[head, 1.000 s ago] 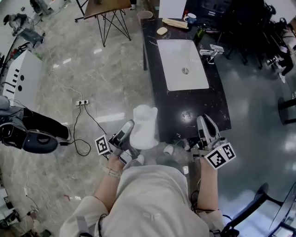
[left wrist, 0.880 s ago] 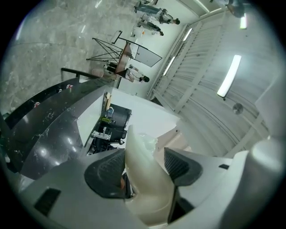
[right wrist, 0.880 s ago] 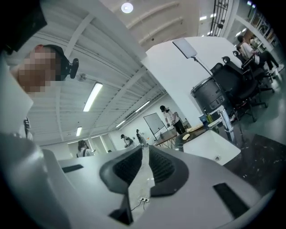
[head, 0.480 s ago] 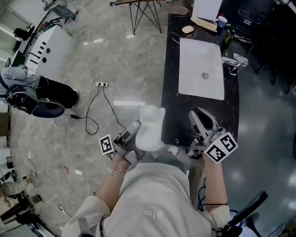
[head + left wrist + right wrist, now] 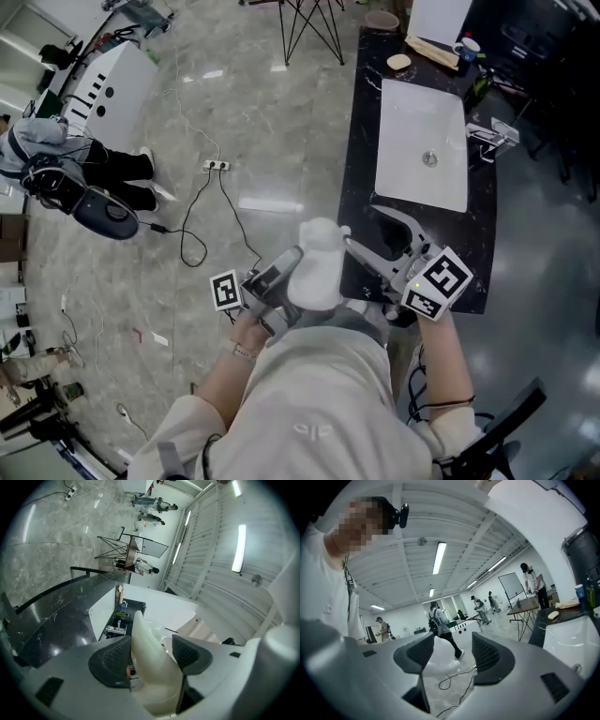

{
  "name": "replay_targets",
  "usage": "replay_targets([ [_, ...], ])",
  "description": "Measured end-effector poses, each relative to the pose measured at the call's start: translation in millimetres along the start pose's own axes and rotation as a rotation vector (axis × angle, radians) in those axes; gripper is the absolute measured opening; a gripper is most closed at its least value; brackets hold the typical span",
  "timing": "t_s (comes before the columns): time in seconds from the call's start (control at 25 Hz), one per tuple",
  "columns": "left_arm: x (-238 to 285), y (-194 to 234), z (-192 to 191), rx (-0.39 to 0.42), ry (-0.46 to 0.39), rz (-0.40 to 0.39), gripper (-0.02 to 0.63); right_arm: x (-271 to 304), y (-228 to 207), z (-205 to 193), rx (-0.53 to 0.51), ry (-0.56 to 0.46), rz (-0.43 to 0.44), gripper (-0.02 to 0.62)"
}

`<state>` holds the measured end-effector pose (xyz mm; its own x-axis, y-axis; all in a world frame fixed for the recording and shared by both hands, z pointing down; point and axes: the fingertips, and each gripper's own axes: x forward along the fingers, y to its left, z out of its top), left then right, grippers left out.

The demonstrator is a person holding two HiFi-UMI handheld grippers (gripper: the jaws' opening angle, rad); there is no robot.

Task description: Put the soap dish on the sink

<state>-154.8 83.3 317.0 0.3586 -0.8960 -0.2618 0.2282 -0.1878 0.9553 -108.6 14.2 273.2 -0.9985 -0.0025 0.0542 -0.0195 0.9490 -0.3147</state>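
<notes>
The white soap dish point(image 5: 319, 267) is held in the air in front of my body, with my left gripper point(image 5: 298, 258) shut on it. In the left gripper view the dish point(image 5: 151, 660) stands on edge between the two pads. My right gripper point(image 5: 361, 228) points left toward the dish from over the near end of the black counter point(image 5: 361, 169). Its jaws have just been opening and now stand open, with nothing pressed between them. The dish point(image 5: 436, 660) shows just beyond its pads point(image 5: 415, 653). The white sink point(image 5: 422, 141) lies farther along the counter.
A chrome faucet point(image 5: 492, 134) stands at the sink's right rim. A tan bar point(image 5: 399, 62) and a cup point(image 5: 466, 47) sit at the counter's far end. Cables and a power strip point(image 5: 216, 165) lie on the marble floor to the left. A person point(image 5: 66, 178) stands at far left.
My right gripper has swung left toward the dish and its jaws have opened. The left gripper has shifted slightly right with the dish still in it.
</notes>
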Motion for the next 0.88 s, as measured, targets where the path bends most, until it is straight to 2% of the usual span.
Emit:
replay_targets([
  [0.28,6.7,3.3,-1.5,0.016,0.067,0.041,0.279,36.2,20.8,-19.1,-0.042,0.113,0.136,0.265],
  [0.48,8.5,-0.8,-10.6,0.061,0.143,0.044,0.279,49.8,27.0,-39.5,-0.094,0.207,0.181,0.290],
  [0.6,9.5,0.9,-15.1,0.083,0.180,0.058,0.279,52.9,31.4,-46.5,-0.102,0.232,0.214,0.290],
  [0.88,10.2,0.7,-10.2,0.084,0.181,0.069,0.279,57.3,28.5,-46.4,-0.078,0.226,0.219,0.275],
])
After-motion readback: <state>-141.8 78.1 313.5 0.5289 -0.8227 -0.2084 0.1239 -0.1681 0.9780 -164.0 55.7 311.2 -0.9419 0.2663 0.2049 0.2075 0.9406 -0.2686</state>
